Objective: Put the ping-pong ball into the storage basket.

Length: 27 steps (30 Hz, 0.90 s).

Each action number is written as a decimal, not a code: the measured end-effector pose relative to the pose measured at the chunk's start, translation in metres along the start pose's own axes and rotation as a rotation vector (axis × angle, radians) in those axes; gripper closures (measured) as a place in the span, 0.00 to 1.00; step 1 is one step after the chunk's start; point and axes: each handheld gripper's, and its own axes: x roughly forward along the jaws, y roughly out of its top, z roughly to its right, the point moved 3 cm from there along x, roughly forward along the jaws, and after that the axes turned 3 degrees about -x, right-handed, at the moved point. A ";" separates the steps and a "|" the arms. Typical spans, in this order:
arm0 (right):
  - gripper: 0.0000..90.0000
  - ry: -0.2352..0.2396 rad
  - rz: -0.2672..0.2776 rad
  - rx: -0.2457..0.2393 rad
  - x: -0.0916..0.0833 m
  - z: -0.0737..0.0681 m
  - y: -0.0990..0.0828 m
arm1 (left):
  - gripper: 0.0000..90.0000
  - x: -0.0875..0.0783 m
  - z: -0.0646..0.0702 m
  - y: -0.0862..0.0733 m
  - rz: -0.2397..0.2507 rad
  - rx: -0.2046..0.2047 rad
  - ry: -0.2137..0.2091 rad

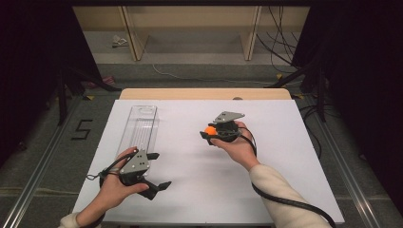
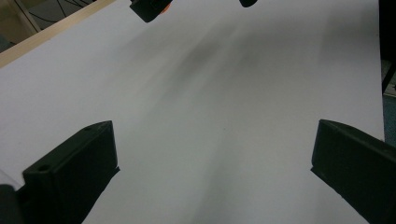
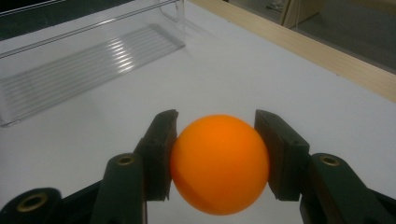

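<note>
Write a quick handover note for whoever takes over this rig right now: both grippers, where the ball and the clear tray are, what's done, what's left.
Right gripper: shut on the small orange ball, held above the white table cover.
Left gripper: open, holding nothing, low at the near left of the table.
Long clear plastic tray: lying on the left side, beyond the left gripper, with nothing visible inside.
Done: ball picked up.
Left, probably: carry the ball over to the tray and release it there.

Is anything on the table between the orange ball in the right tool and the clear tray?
Nothing visible. The right tool grips the orange ball, and only bare white tabletop lies between it and the clear tray. The left tool sits nearer the person, off that line.
</note>
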 end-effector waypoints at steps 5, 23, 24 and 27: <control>0.57 0.004 -0.001 -0.003 0.002 -0.001 0.001 | 0.00 0.000 0.000 0.000 0.000 0.000 0.000; 0.57 0.019 0.004 -0.013 0.009 -0.008 0.008 | 0.00 0.000 0.000 0.000 0.001 0.000 -0.001; 0.57 0.020 0.006 -0.011 0.009 -0.008 0.008 | 0.00 0.000 0.000 0.000 0.001 0.000 -0.001; 0.57 0.024 0.004 -0.012 0.011 -0.010 0.009 | 0.00 0.000 0.000 0.000 0.000 0.001 -0.001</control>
